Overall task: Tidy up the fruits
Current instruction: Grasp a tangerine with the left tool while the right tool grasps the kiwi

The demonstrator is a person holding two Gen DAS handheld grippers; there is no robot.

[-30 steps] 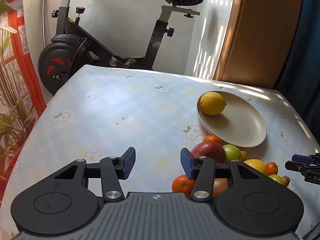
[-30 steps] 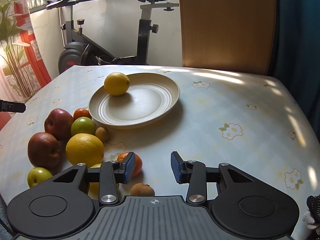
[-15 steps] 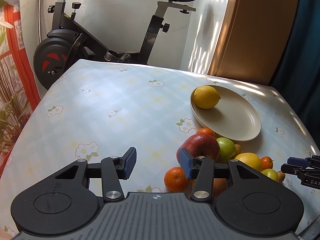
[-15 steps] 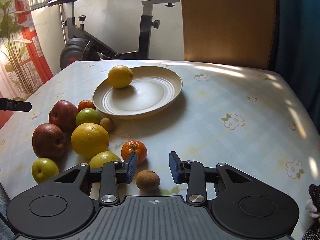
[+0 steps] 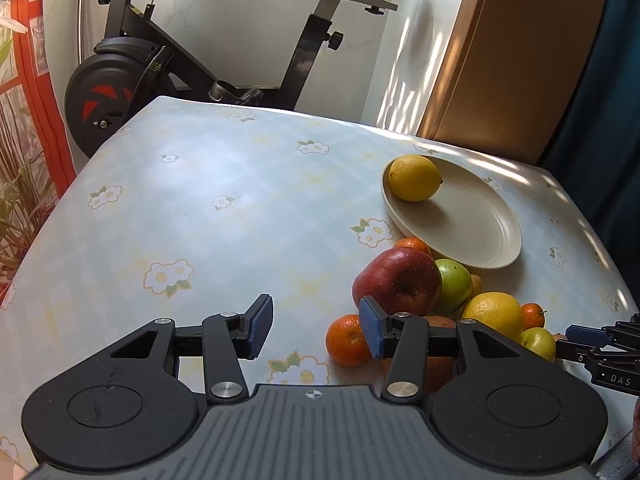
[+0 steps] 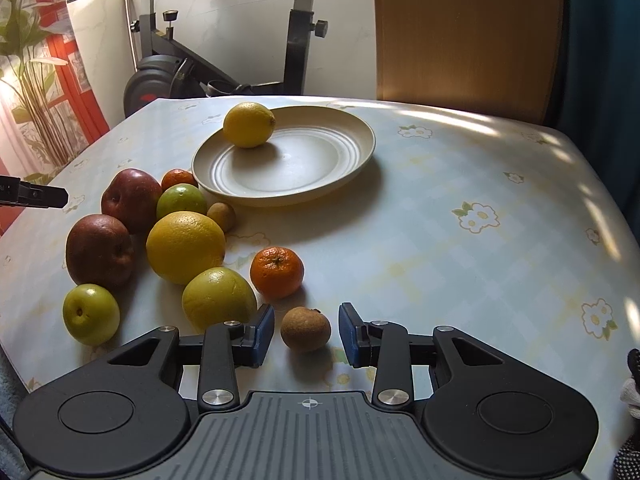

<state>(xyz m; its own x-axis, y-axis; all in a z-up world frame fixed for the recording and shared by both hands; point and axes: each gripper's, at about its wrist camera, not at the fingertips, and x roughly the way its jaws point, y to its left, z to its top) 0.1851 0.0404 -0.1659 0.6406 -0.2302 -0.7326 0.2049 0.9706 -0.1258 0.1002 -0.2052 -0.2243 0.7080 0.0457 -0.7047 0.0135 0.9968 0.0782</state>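
A cream plate sits toward the far side of the flowered tablecloth and holds a single lemon at its left rim; the rest of the plate is bare. Left of and nearer than the plate, the loose fruit is bunched together on the cloth: two red apples, one behind the other, a small green apple at the near left, a green citrus touching the far apple, a big yellow-orange fruit in the middle, a yellow-green one just nearer, and a small kiwi beside the plate's rim. One mandarin peeks out behind the green citrus, a second mandarin lies at the right edge of the bunch, and a third mandarin shows only in the left wrist view. The left gripper hangs over bare cloth left of the pile, its jaws spread with nothing between them. The right gripper has its jaws apart on either side of a second kiwi, its pads not touching it. An exercise bike and a wooden panel stand behind the table.
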